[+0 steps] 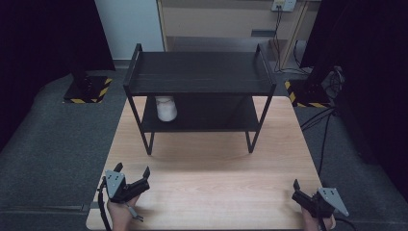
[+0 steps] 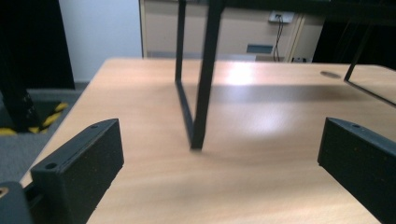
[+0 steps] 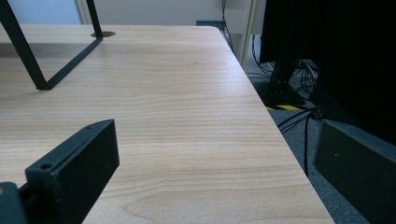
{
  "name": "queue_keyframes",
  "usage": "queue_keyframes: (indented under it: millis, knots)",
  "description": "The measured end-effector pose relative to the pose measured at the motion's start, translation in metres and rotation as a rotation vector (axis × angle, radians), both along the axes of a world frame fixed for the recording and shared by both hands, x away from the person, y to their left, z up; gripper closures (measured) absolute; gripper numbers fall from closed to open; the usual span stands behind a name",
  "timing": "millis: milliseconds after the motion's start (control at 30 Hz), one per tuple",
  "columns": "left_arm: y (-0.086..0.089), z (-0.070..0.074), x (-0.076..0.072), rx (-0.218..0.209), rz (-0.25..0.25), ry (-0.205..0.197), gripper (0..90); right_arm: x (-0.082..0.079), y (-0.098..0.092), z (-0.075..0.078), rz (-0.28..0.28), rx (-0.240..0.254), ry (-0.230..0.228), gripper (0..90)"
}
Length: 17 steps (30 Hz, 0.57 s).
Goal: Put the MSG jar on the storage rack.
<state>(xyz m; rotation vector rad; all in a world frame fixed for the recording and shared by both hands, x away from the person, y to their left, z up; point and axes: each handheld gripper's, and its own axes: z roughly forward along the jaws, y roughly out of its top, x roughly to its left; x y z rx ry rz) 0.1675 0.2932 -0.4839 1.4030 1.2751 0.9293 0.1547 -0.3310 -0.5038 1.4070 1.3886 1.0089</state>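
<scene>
A black two-tier rack (image 1: 199, 72) stands at the back half of the wooden table (image 1: 211, 187). A white, jar-like object (image 1: 165, 109) sits on its lower shelf at the left end. My left gripper (image 1: 132, 170) is held low near the table's front left corner, open with nothing in it. In the left gripper view its jaws (image 2: 222, 135) frame the rack's front left leg (image 2: 205, 84), which is some way off. My right gripper (image 1: 299, 190) hovers at the front right corner, open and holding nothing (image 3: 217, 135). The rack's right foot bar (image 3: 51, 70) lies far ahead to its left.
The table's right edge (image 3: 275, 121) runs just beside the right gripper, with grey floor and cables (image 1: 322, 125) below. Yellow-and-black striped stand bases (image 1: 86, 90) (image 1: 308, 95) flank the table's back. A wooden cabinet (image 1: 226, 19) stands behind the rack.
</scene>
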Motion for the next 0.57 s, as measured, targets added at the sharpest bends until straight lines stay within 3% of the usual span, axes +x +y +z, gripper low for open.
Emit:
queue_keyframes:
  millis: [167, 233, 300, 567]
  knots:
    - [0.006, -0.016, -0.002, 0.008, 0.042, 0.046, 0.0, 0.0, 0.0, 0.001, -0.001, 0.001, 0.004, 0.5]
    - [0.009, -0.016, -0.001, -0.019, 0.051, 0.073, 0.0, 0.001, 0.0, 0.001, -0.001, -0.001, 0.007, 0.5]
    - [0.008, -0.02, -0.002, -0.027, 0.061, 0.047, 0.0, 0.001, 0.001, 0.001, -0.002, -0.003, 0.008, 0.5]
    - [0.002, -0.02, -0.005, -0.003, 0.084, 0.045, 0.0, 0.001, 0.003, 0.001, -0.004, -0.014, 0.008, 0.5]
